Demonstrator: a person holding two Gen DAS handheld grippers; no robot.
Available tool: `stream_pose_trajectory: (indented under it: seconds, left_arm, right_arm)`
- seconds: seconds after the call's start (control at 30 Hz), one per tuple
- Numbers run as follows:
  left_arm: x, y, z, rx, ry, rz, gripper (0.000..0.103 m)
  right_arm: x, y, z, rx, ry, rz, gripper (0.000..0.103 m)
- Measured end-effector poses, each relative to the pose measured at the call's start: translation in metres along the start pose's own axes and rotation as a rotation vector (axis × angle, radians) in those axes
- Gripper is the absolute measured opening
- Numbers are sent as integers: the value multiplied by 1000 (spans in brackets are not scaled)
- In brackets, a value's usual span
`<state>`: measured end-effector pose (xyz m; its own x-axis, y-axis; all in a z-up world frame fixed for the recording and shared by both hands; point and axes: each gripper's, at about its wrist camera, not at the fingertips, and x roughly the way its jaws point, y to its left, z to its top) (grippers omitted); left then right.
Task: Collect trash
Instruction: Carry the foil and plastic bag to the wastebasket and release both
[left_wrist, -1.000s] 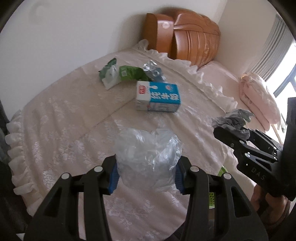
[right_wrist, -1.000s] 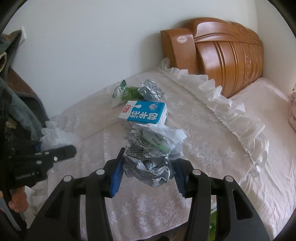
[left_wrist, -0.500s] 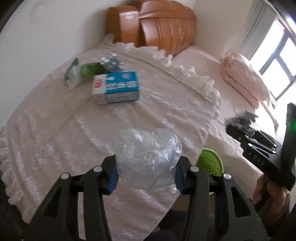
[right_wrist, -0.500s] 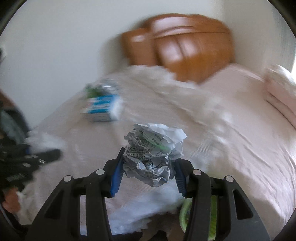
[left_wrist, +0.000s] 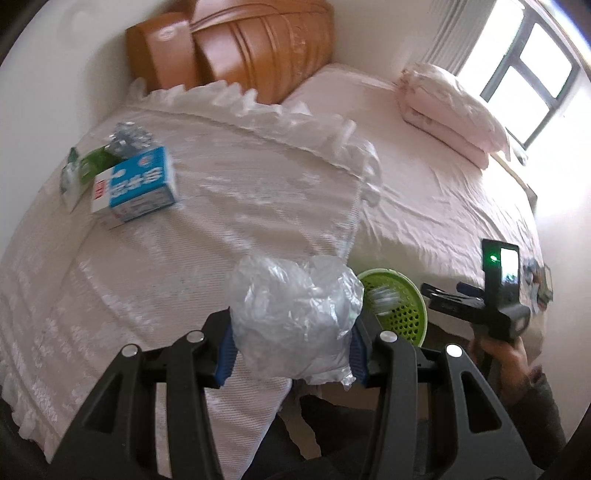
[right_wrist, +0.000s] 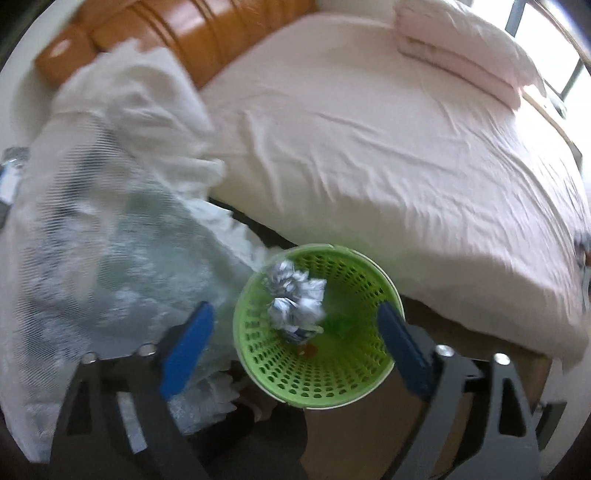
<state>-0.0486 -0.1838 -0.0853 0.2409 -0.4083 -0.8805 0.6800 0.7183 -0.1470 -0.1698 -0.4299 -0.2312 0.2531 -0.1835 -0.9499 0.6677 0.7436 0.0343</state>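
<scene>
The left gripper (left_wrist: 291, 341) is pinching a crumpled clear plastic bag (left_wrist: 293, 321) between its blue pads, holding it above the near edge of the lace-covered desk (left_wrist: 207, 236) that is standing just beside the bed (left_wrist: 424, 173). The right gripper (right_wrist: 295, 332) is pointing steeply down over a green perforated basket (right_wrist: 325, 376) on the floor, and its jaws are spreading apart, with the blue pads standing clear on either side of the basket's mouth. A crumpled ball of printed paper (right_wrist: 295, 302) is inside the basket, free of both pads, looking blurred against the green wall. In the left wrist view the same basket (left_wrist: 400, 314) is showing just right of the held bag, in the gap between the desk and the bed, and the right gripper's black body (left_wrist: 480, 306) with a lit green lamp is hanging to the right of it, with a hand (left_wrist: 502, 354) wrapping its handle. On the far left part of the desk a blue and white milk carton (left_wrist: 136, 188) is lying on its side, touching a green wrapper (left_wrist: 88, 166) and a crumpled silver foil piece (left_wrist: 129, 136) behind it. A wooden headboard (left_wrist: 240, 48) is standing against the far wall, and folded pink bedding (left_wrist: 450, 107) is resting on the far right of the bed near a window (left_wrist: 528, 70).
</scene>
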Motion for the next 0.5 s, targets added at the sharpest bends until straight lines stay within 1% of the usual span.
stream_pose_trajectory:
  seconds: [0.07, 0.17, 0.37, 0.5]
  left_arm:
    - [3, -10, 0, 22, 9, -7, 46]
    - [7, -24, 1, 52, 17, -12, 46]
    - [16, -50, 0, 115, 36, -31, 46]
    - [27, -76, 2, 177, 65, -51, 46]
  right_arm:
    - [0, -12, -1, 28, 1, -10, 93]
    - [-4, -27, -1, 57, -25, -10, 100]
    - [-10, -50, 2, 87, -43, -31, 101]
    - [-18, -65, 0, 116, -55, -40, 101]
